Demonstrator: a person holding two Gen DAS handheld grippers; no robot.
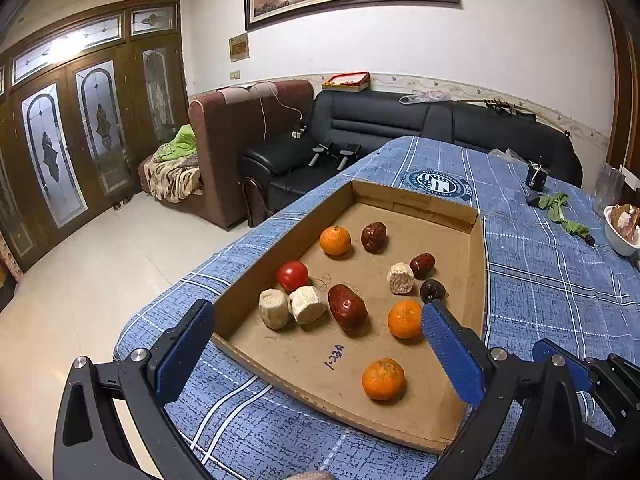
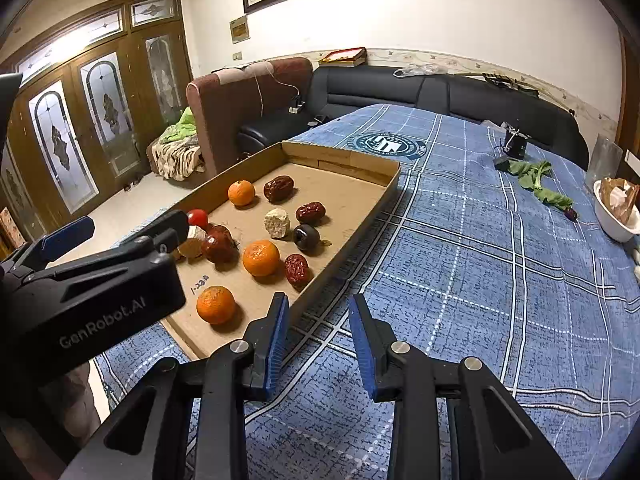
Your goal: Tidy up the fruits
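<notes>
Fruits point(image 1: 347, 306) in tray point(image 1: 416, 199), marked "1-33.8"?

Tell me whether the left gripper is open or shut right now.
Open. The left gripper has its blue fingers spread wide over the cardboard tray, holding nothing; the nearest orange sits just beside one finger.

We see three oranges point(image 1: 335, 241), a tomato point(image 1: 293, 275) and red dates point(image 1: 347, 306) lying scattered, apart, in our cardboard tray point(image 1: 416, 197).
</notes>
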